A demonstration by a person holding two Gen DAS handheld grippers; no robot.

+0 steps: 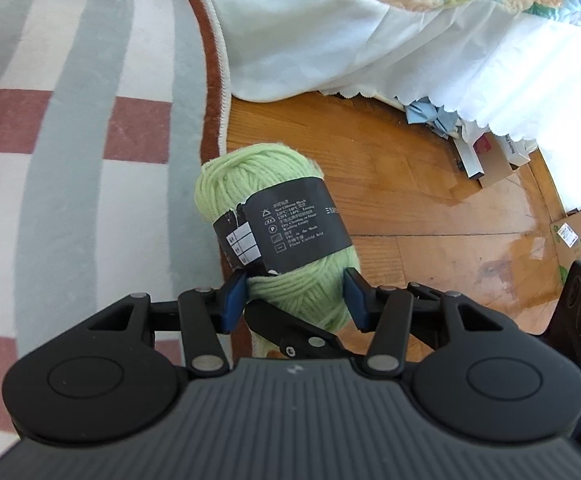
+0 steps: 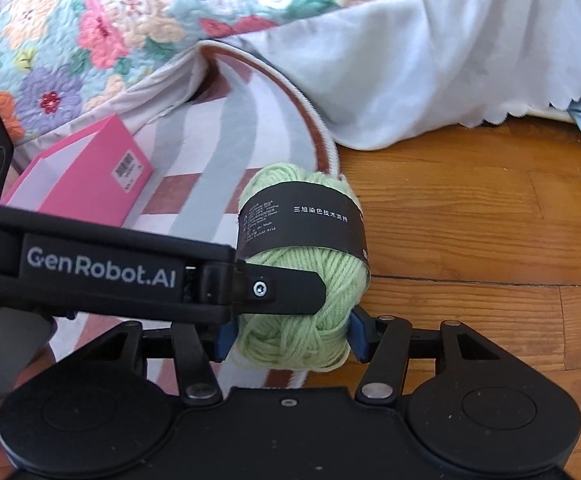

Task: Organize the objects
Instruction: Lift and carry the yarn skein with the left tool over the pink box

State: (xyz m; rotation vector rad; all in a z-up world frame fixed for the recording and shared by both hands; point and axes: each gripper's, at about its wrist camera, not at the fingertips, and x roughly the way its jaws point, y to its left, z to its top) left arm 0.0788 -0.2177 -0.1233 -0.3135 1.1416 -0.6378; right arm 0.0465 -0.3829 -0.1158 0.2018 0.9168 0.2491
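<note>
A light green ball of yarn (image 1: 290,292) with a black paper band is held above the rug's edge. My left gripper (image 1: 296,296) is shut on its near end, blue pads pressing both sides. My right gripper (image 2: 288,334) is also shut on the same yarn ball (image 2: 302,328). The left gripper's black finger (image 2: 278,288) crosses in front of the yarn from the left in the right wrist view. A finger of the right gripper (image 1: 290,332) shows under the yarn in the left wrist view.
A striped grey, white and red rug (image 1: 70,140) lies left, wooden floor (image 1: 410,208) right. A bed with a floral quilt (image 2: 90,20) and white skirt (image 1: 330,40) stands ahead. A pink box (image 2: 86,176) sits on the rug. Cardboard and boxes (image 1: 490,156) lie under the bed.
</note>
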